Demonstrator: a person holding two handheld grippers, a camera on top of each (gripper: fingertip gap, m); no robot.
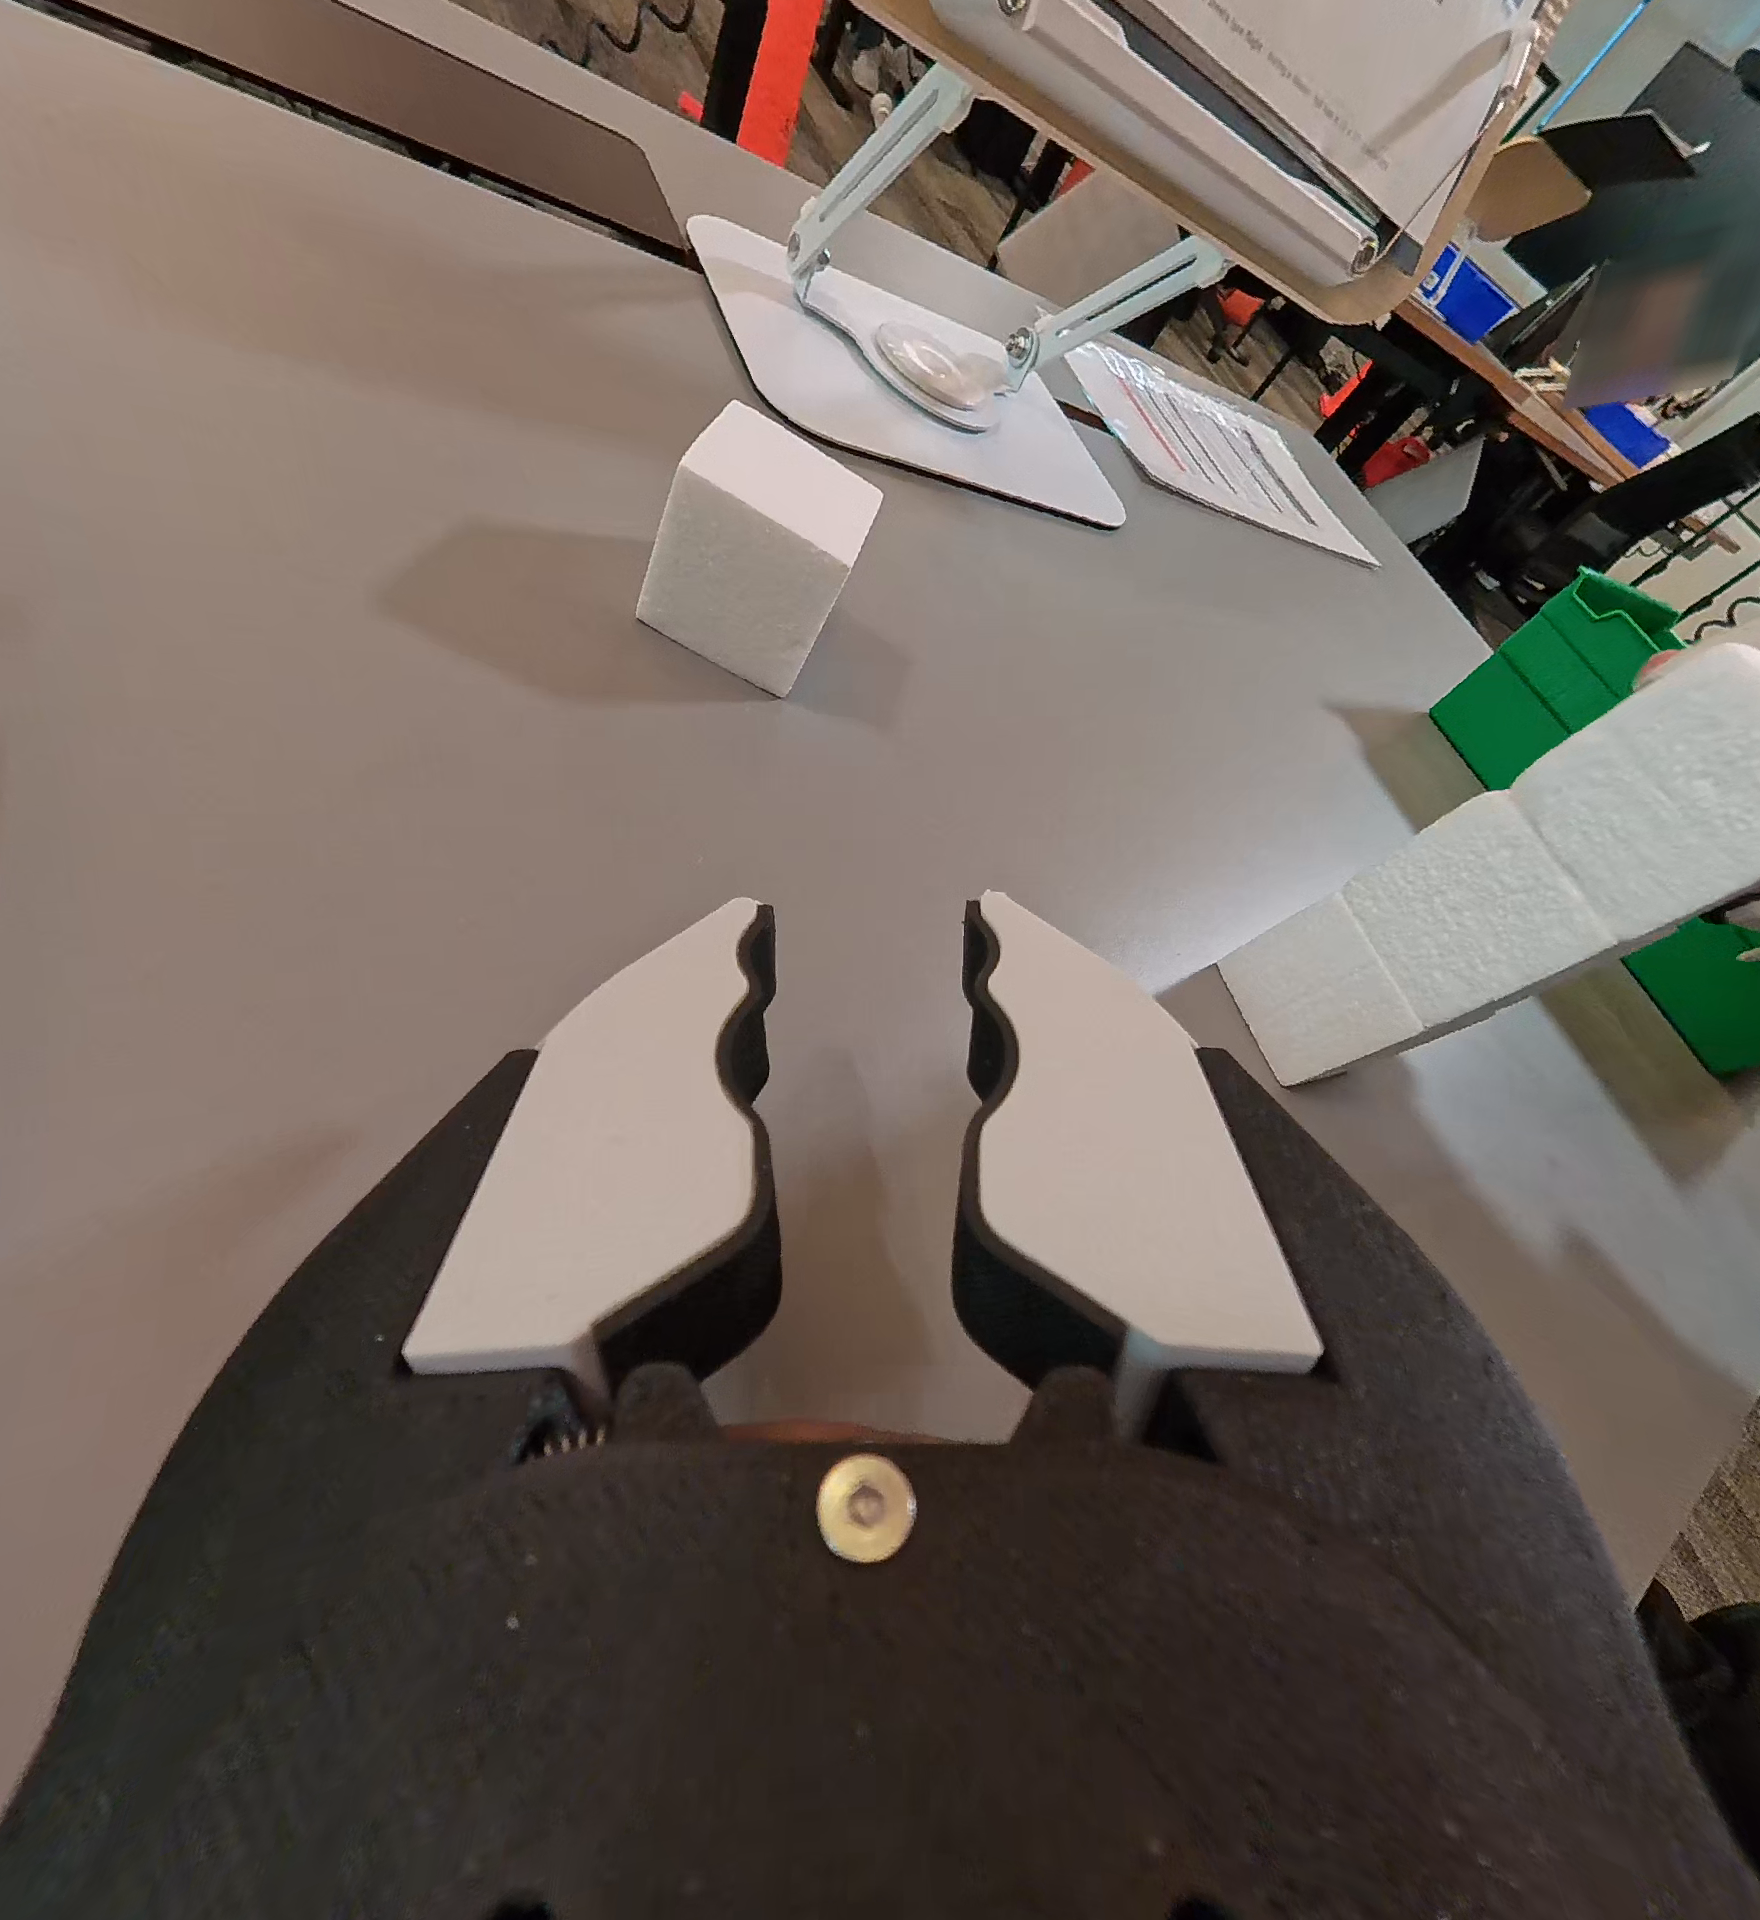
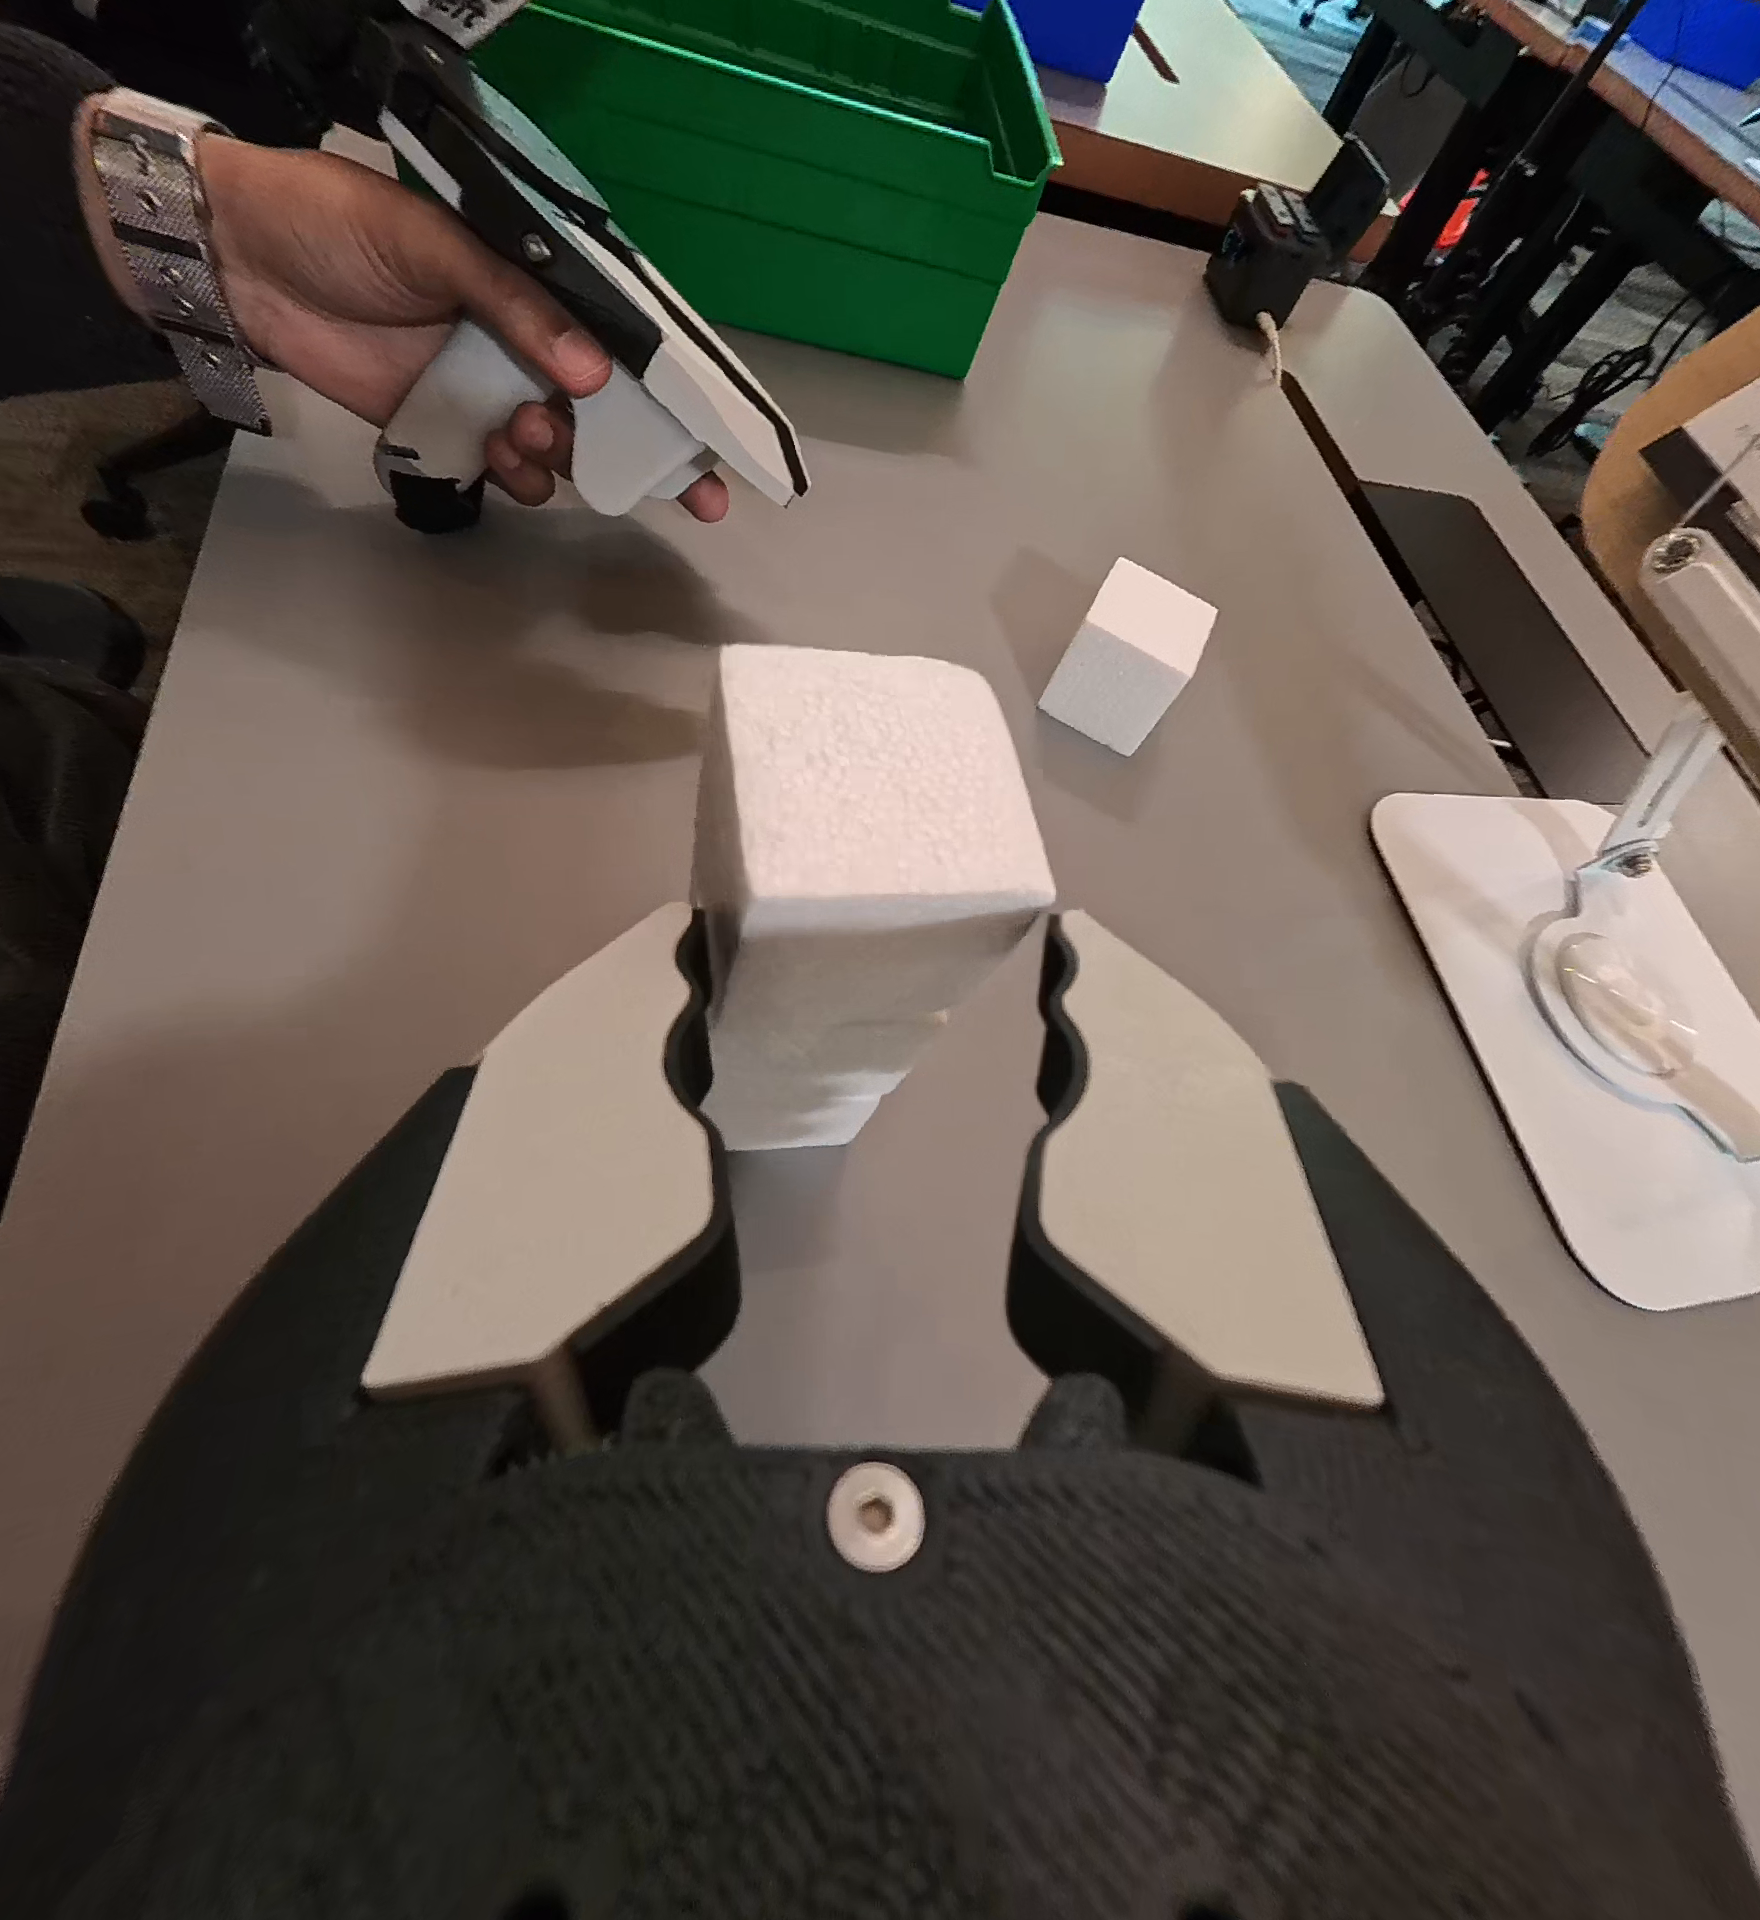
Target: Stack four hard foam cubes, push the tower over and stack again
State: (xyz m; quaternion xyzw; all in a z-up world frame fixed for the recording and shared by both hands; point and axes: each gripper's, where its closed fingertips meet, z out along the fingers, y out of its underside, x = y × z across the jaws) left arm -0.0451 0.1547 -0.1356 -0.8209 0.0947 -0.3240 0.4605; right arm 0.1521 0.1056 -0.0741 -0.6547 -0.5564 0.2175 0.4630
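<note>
- The grey table (image 2: 356, 935) has lots of bare top on the left side; its far edge meets the green bin (image 2: 803, 177).
- The white stand base (image 2: 1541, 1174) sits near the right edge.
- The stack of foam blocks (image 2: 855, 831) is between the right gripper (image 2: 871, 940) fingers, which look closed on the top block.
- The left gripper (image 1: 871, 914) hangs over bare table, fingers apart, holding nothing.
- A small foam cube (image 1: 756, 551) stands alone, well apart from the stack.

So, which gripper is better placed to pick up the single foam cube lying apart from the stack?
Probably left. The left gripper is open and empty, and the single foam cube lies straight ahead of it. The right gripper has its fingers either side of the top of the foam stack.
</note>
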